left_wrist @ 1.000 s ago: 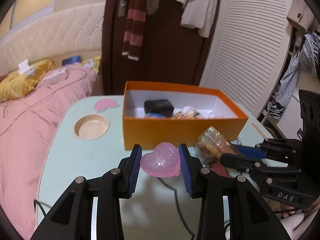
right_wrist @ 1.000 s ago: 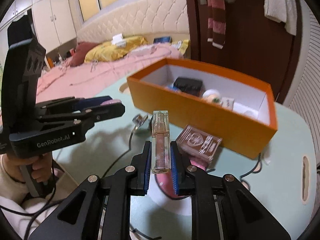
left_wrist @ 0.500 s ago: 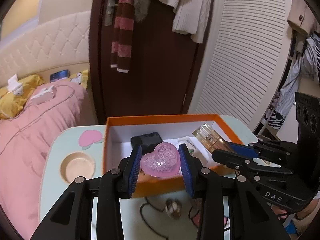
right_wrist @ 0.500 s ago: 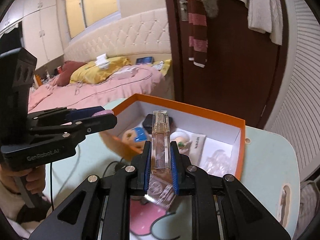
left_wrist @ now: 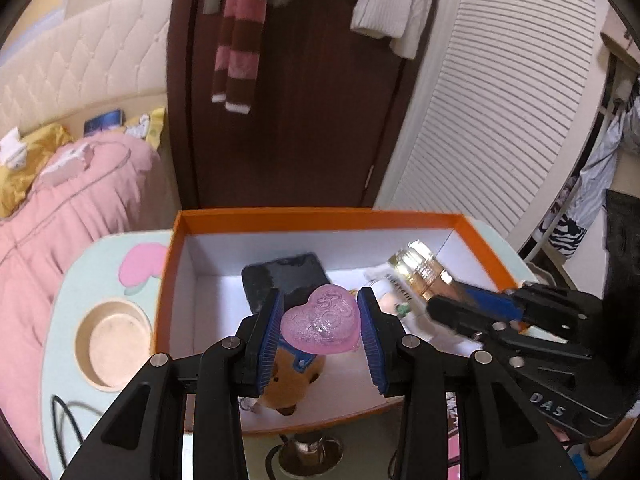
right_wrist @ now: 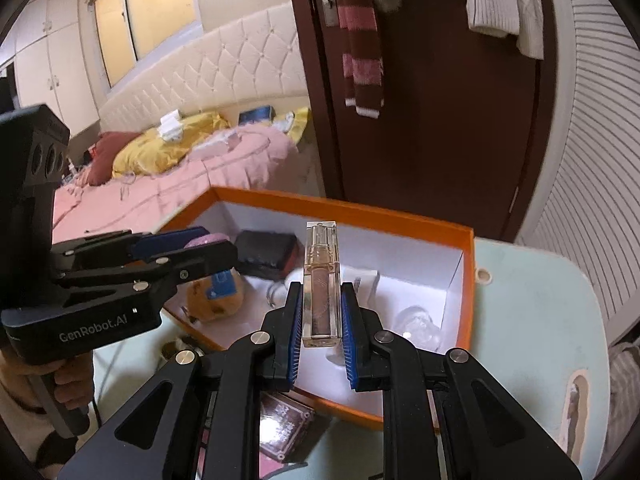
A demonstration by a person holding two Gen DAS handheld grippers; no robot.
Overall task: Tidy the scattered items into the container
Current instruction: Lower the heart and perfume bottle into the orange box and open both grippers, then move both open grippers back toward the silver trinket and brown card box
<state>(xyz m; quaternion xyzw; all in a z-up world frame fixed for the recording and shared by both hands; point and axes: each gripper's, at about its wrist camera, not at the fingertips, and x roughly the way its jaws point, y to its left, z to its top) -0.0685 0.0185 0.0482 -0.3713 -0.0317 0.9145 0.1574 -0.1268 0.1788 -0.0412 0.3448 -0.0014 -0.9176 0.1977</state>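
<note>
Right now, the left gripper (left_wrist: 319,325) is holding a translucent pink heart (left_wrist: 319,321) between its blue jaws, hanging over the open orange box (left_wrist: 176,256) that is sitting on the pale green bench (left_wrist: 64,312). Beside it, the right gripper (right_wrist: 319,322) is clamping its jaws on a clear lip gloss tube (right_wrist: 320,284), standing upright above the same box. Inside the box, a black case (left_wrist: 280,276), a brown plush toy (right_wrist: 216,298) and a white packet (left_wrist: 390,290) are lying, while a clear square box (right_wrist: 282,426) is resting on the bench just outside the near wall.
</note>
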